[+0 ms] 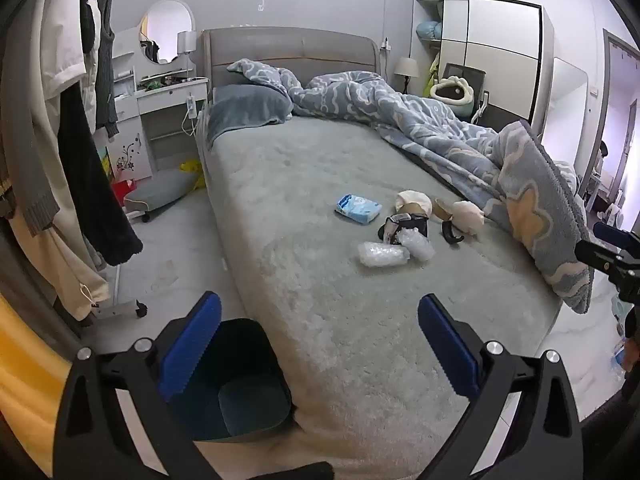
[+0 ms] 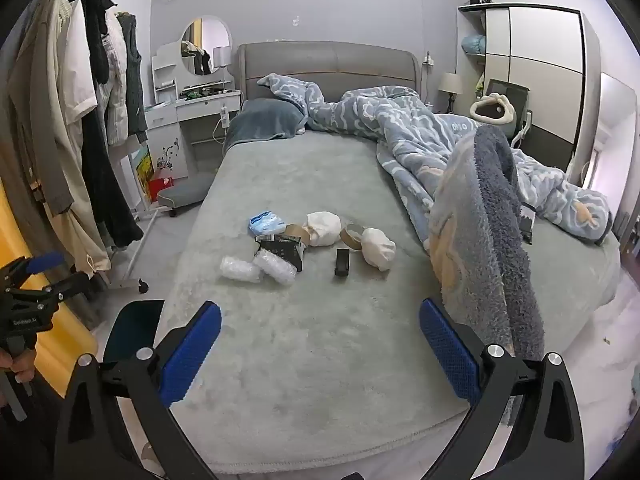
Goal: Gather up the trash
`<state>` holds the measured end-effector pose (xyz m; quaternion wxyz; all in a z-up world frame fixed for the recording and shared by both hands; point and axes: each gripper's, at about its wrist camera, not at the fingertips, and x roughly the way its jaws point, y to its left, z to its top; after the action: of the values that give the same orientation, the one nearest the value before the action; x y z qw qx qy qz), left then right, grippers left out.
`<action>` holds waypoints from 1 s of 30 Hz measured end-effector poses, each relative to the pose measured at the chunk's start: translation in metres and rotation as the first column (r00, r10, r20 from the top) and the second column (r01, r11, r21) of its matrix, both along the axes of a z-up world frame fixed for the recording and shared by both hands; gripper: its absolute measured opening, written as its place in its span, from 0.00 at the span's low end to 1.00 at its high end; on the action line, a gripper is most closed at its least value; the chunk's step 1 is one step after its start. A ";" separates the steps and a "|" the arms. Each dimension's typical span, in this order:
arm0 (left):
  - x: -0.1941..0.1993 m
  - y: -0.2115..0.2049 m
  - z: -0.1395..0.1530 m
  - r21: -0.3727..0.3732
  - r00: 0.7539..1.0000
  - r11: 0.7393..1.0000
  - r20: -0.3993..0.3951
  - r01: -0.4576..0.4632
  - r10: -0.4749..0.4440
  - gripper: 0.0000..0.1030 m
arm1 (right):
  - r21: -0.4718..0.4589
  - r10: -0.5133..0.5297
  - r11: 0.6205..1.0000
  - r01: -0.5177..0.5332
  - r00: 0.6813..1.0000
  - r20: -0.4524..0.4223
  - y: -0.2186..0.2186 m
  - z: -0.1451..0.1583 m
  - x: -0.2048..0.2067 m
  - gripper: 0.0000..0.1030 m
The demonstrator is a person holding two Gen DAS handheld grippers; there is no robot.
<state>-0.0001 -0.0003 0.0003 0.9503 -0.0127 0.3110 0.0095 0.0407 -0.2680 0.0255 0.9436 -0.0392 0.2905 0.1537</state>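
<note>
Both the left claw (image 1: 320, 344) and right claw (image 2: 320, 344) gaped wide, empty, above the grey fleece-covered bed (image 2: 320, 184) strewn with crumpled clear plastic wrappers (image 2: 260, 268).

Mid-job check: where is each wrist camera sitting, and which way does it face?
Left wrist: at the bed's foot corner, above the dark bin, facing the headboard; its open left tongs show, right tongs at the edge.
Right wrist: further right at the foot, same heading; its open right tongs show, plus the left tongs.
Shared: bed, trash pile, bin.
</note>
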 end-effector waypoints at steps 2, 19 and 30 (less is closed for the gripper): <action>0.001 0.000 0.000 -0.003 1.000 1.000 -0.005 -0.004 0.004 0.97 | 0.002 0.002 1.000 -0.002 1.000 0.002 0.000 0.000 -0.003 0.97; 0.000 -0.002 0.003 -0.012 1.000 1.000 0.012 -0.001 0.001 0.97 | -0.023 0.001 1.000 -0.001 1.000 0.001 0.006 -0.005 -0.002 0.97; 0.000 -0.002 0.006 -0.014 1.000 1.000 0.019 0.002 -0.002 0.97 | -0.025 0.001 1.000 0.000 1.000 0.001 0.004 -0.005 -0.001 0.97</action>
<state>-0.0001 -0.0022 0.0061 0.9531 -0.0191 0.3021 0.0062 0.0398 -0.2639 0.0201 0.9432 -0.0511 0.2917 0.1503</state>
